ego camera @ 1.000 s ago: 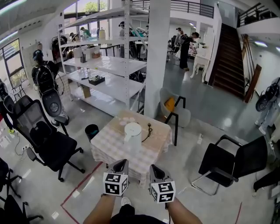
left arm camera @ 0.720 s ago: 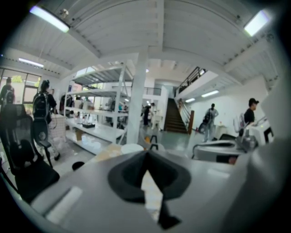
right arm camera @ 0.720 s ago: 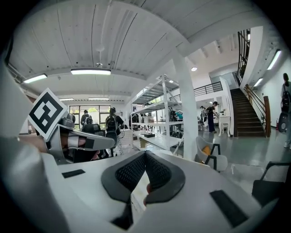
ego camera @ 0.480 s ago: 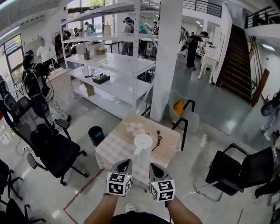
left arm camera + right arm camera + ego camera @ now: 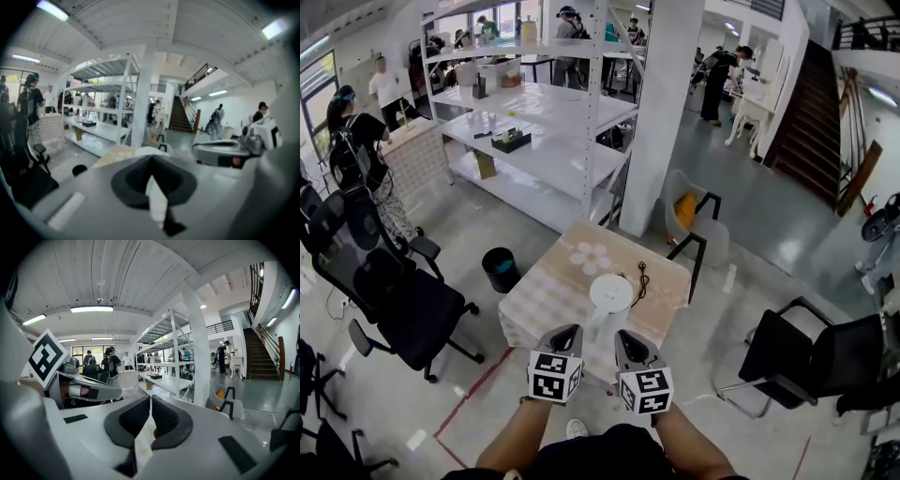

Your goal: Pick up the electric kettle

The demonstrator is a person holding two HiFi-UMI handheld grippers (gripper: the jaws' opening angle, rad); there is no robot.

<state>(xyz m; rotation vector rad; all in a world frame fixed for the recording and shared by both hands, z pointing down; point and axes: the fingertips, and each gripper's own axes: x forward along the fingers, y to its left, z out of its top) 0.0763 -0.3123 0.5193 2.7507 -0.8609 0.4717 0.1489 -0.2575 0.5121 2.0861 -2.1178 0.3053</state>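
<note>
We held 2 grippers side by side by the tabletop's near edge. The left gripper [image 5: 565,334] had its jaws pressed together with nothing between them, and the right gripper [image 5: 625,338] was likewise closed and empty. The white electric kettle [image 5: 609,296] stood upright on the checked tabletop [image 5: 546,295], close to its near edge and right of the middle, just ahead of both grippers. A black cord [image 5: 641,277] lay beyond it, toward the right edge.
</note>
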